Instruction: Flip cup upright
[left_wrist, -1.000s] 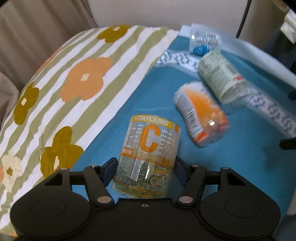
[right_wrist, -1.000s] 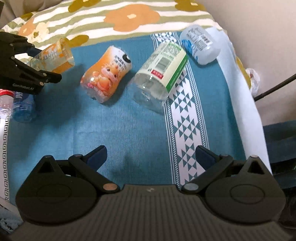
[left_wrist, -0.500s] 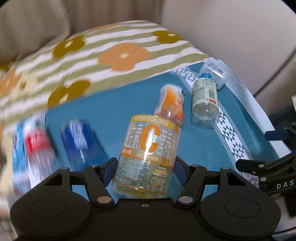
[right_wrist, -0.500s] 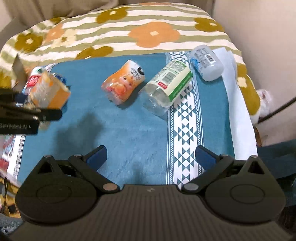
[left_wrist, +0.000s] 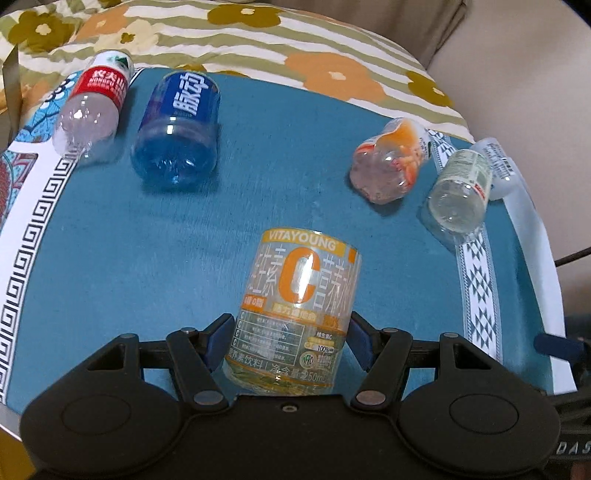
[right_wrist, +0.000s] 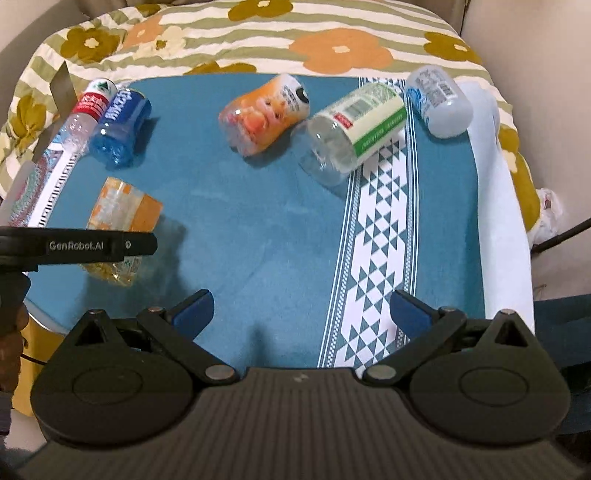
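Clear plastic, wrapped in an orange and white "VITAYOUNG" label, fills the nearest part of the left wrist view: this cut-bottle cup (left_wrist: 299, 314) sits clamped between the blue pads of the left claw (left_wrist: 291, 341), which grips it low on the body, near its base. In the right wrist view the same cup (right_wrist: 122, 229) hangs tilted above the teal cloth near the left edge of the surface (right_wrist: 258, 229), not resting on it. I judge the low grip leaves the mouth end free, so the cup can be swung upright and set down on its base.

The right claw (right_wrist: 301, 312) stands wide apart and grips nothing, poised over the near edge, probably waiting its turn.

Farther back, the remaining cups lie on their sides. Towards the far left corner a blue-labelled clear plastic cup (left_wrist: 177, 136) lies just beside a red-labelled clear bottle cup (left_wrist: 94, 110). Towards the far right a clear cup with an orange cartoon label (right_wrist: 264, 112) lies next to a green-and-white-labelled clear cup (right_wrist: 351, 131), with a frosted white cup bearing a blue label (right_wrist: 439, 99) at the far right corner. Behind them spreads a striped cloth with orange and olive flowers (right_wrist: 258, 33).

The open teal stretch near the middle looks a sensible landing spot.
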